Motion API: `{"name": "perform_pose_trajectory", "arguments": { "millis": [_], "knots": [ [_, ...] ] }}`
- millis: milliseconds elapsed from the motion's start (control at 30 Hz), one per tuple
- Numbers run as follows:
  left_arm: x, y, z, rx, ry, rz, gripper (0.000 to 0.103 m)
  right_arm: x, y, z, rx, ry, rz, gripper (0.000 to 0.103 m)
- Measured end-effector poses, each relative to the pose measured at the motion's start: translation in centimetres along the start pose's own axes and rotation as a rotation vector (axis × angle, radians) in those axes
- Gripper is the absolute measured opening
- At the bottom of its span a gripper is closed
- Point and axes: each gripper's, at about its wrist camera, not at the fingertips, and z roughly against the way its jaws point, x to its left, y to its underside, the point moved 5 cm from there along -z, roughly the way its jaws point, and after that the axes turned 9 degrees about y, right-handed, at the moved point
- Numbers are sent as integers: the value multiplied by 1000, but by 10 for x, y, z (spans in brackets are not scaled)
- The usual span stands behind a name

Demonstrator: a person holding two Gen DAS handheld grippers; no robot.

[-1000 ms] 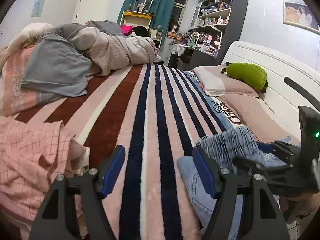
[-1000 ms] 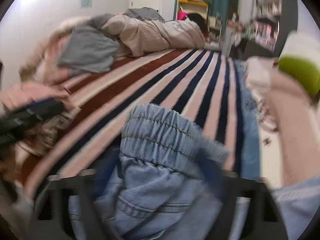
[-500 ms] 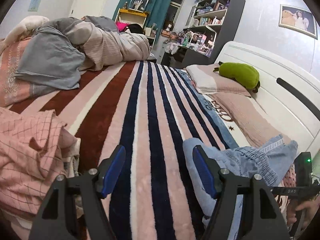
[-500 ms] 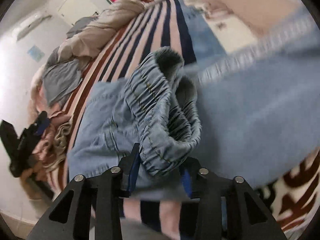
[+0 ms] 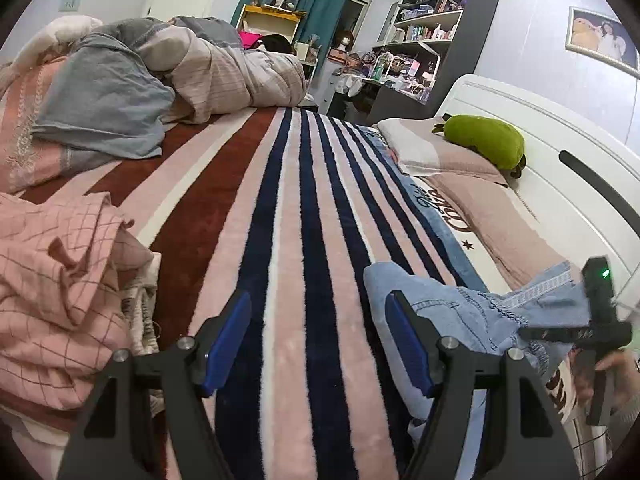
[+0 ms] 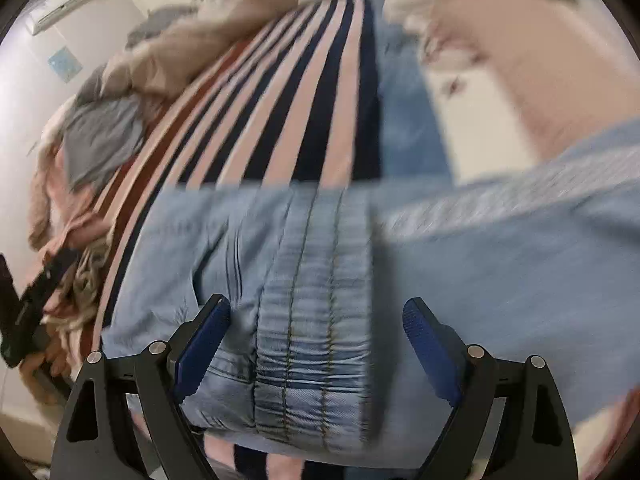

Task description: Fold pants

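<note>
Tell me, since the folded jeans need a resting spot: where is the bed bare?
Free: the striped blanket, bare between the pink checked garment at its left edge and the jeans, and back to the heaped duvet. Crowded: that left edge, the far end, and the right side with pillows and a green plush toy.

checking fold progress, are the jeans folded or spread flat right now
Partly folded: the jeans have their elastic waistband doubled over the legs on the striped blanket, rumpled, not spread flat.

Striped blanket (image 5: 288, 240); green plush (image 5: 484, 140); pink checked cloth (image 5: 52, 280).
</note>
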Motion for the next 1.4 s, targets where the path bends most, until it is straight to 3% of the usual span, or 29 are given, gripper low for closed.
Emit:
{"name": "perform_pose_trajectory", "arguments": {
  "millis": [67,167,300,400,567,633,800,967,1067,1200,1267,1400],
  "knots": [
    [-1,2,-3,8,1,2,66,4,9,-17,42,-84,-27,83],
    [-6,6,-13,37,8,-10,66,8,18,-23,2,-61,38,42],
    [-24,17,-29,96,63,-35,66,10,19,-2,-82,-35,90,26],
    [-37,25,-37,127,78,-69,66,4,13,21,-144,30,118,21],
    [-65,40,-49,184,127,-126,66,-23,12,26,-136,98,93,22],
    [-73,45,-55,203,131,-143,66,-31,21,14,-112,104,75,31],
    [-77,49,-60,223,117,-152,66,-39,31,15,-147,113,62,58],
    [-78,42,-50,187,84,-156,66,-70,33,68,-258,118,7,62],
    [-80,33,-40,148,58,-152,66,-103,36,110,-367,203,-45,63],
    [-87,26,-30,111,50,-143,66,-155,46,153,-486,388,-128,64],
    [-93,25,-26,98,47,-141,66,-179,51,164,-516,460,-168,64],
    [-100,26,-20,84,42,-128,66,-212,55,166,-517,448,-241,64]
  ]
}}
